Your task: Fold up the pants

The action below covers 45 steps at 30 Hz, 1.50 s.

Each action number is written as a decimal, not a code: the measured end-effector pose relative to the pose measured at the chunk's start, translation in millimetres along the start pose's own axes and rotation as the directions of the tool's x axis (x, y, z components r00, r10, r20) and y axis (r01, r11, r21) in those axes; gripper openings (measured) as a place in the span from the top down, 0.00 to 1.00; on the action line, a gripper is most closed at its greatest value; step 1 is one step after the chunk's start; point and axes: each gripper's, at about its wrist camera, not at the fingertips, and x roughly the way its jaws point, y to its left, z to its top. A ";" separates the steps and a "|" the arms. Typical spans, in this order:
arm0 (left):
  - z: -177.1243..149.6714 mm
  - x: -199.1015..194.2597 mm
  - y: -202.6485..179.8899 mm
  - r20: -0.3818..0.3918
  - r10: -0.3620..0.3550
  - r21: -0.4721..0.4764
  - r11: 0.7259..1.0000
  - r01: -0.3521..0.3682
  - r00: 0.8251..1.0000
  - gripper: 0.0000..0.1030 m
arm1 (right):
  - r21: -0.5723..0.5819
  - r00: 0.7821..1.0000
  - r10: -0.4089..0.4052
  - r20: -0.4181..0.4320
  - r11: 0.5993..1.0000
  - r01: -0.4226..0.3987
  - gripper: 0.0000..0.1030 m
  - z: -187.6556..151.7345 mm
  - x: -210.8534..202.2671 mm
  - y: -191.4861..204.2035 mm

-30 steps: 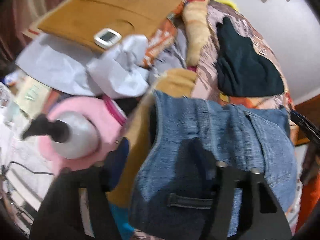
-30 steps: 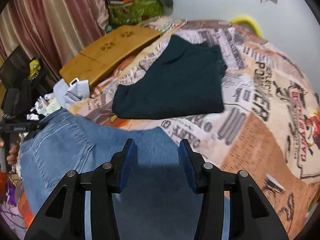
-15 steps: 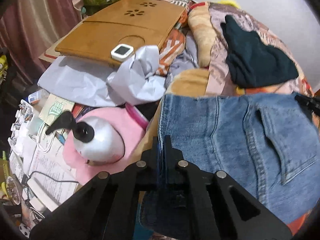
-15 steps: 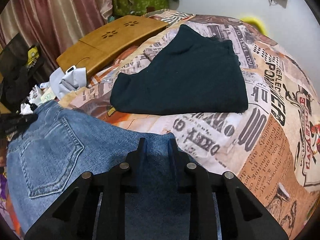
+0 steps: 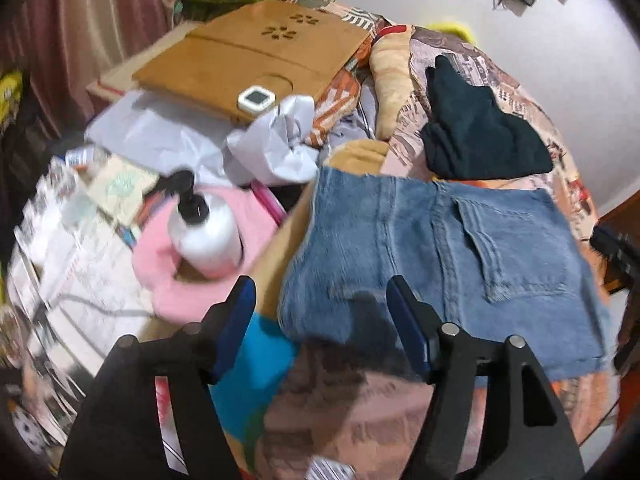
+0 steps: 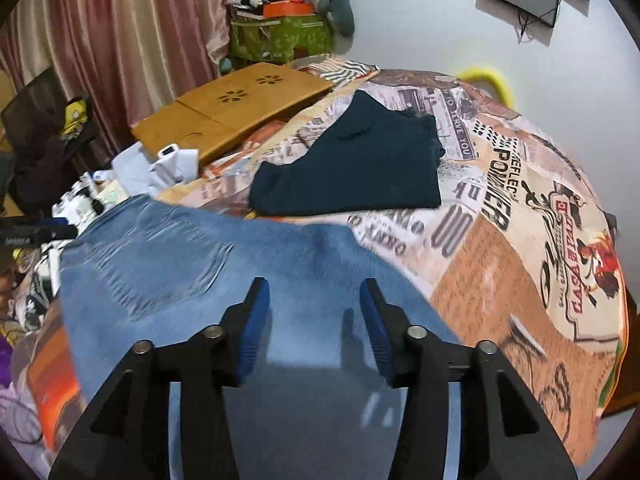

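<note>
The blue denim pants lie flat on the printed bedspread, back pocket up. My left gripper is open and empty, just above the pants' near left corner. The pants also show in the right wrist view, spread out under my right gripper, which is open and empty above the denim.
A folded dark garment lies on the bed beyond the pants. A wooden lap desk with a small white clock sits at the far left. A pump bottle on pink cloth, crumpled paper and papers crowd the left side.
Both grippers were shut on the denim half a second ago and have opened and let go. The pants now lie flat, and both grippers have pulled back a little.
</note>
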 end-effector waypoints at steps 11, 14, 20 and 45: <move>-26.9 -0.5 -11.7 -0.087 -0.141 -0.098 0.986 0.132 0.986 0.34 | 0.069 1.000 0.015 -0.026 0.998 -0.013 0.55 -71.4 -23.0 12.7; -24.2 8.4 -6.4 -0.116 -0.203 -0.179 0.967 0.181 0.972 0.35 | 0.133 0.998 0.051 -0.026 0.990 -0.047 0.55 -78.7 -26.1 5.8; -27.4 11.6 -1.0 -0.132 -0.255 -0.241 0.946 0.218 0.958 0.36 | 0.144 0.999 0.032 -0.015 0.989 -0.030 0.50 -87.6 -30.1 9.6; -32.8 -1.1 -42.7 0.137 -0.006 0.169 0.985 -0.017 0.990 0.84 | 0.184 0.993 0.117 0.005 0.976 -0.116 0.45 -44.5 -32.8 14.7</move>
